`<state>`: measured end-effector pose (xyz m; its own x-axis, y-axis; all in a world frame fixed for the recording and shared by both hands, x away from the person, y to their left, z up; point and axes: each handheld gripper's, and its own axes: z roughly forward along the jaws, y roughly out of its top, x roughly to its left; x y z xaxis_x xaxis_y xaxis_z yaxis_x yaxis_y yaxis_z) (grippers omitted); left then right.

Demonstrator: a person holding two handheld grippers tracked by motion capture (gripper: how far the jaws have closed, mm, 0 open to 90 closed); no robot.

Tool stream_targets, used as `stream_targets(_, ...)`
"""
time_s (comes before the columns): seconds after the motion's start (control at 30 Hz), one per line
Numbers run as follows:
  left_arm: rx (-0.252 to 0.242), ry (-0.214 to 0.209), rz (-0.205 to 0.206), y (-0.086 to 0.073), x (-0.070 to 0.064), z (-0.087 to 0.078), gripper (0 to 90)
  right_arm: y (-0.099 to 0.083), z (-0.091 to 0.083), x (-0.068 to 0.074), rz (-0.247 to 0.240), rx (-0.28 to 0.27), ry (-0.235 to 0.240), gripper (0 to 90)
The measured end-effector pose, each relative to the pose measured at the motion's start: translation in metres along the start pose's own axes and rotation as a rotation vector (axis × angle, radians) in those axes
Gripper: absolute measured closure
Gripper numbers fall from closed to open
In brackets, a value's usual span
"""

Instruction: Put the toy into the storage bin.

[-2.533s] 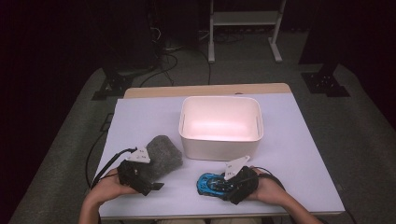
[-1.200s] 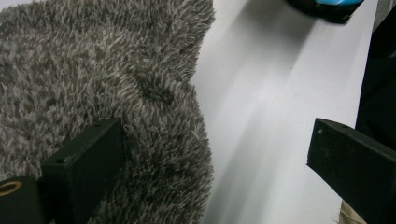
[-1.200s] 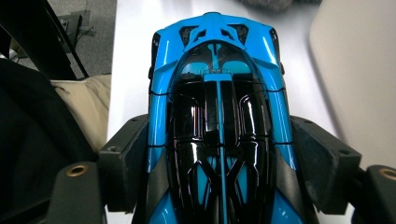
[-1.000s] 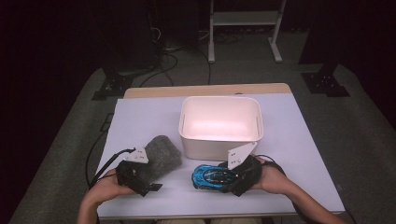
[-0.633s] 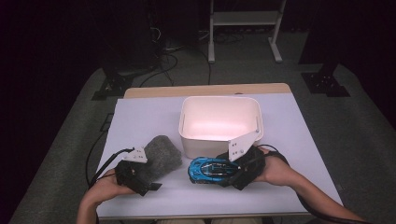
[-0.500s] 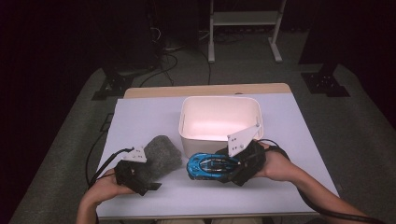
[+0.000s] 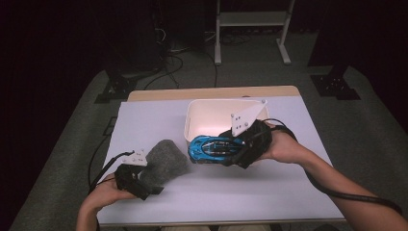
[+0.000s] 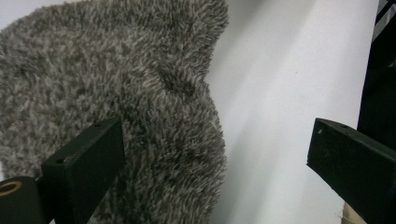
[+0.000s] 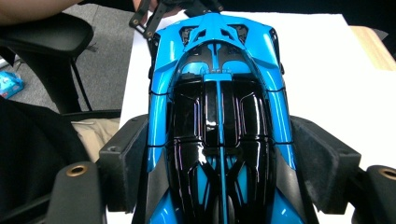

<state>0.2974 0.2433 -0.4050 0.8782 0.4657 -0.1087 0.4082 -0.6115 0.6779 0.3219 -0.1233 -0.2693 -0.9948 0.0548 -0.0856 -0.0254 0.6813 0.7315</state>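
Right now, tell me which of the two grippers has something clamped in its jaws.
The right gripper: its jaws press both sides of the blue toy car, held off the table. The left gripper stands open beside the grey fuzzy cloth.

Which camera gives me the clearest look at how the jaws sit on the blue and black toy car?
The right gripper view: the blue and black toy car lies lengthwise between the right gripper, one jaw pad against each flank. The high view shows the car small, held up at the white plastic bin's front edge.

Blue and black toy car (image 7: 211, 148) sits at front of white plastic bin (image 7: 202, 115), w/ grey fuzzy cloth (image 7: 166, 159) to its left on white table (image 7: 269, 187).
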Motion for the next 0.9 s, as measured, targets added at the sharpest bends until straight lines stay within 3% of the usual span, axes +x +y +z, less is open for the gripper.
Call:
stream_targets(0.47, -0.004, 0.006, -0.01, -0.002, 0.003, -0.001, 3.4, 0.013, -0.01, -0.048, 0.028, 0.017, -0.037, 25.3)
stream_targets(0.9, -0.003, 0.006, -0.021, -0.005, 0.005, -0.002, 3.4, -0.003, 0.003, -0.087, 0.084, 0.042, -0.042, 25.3)
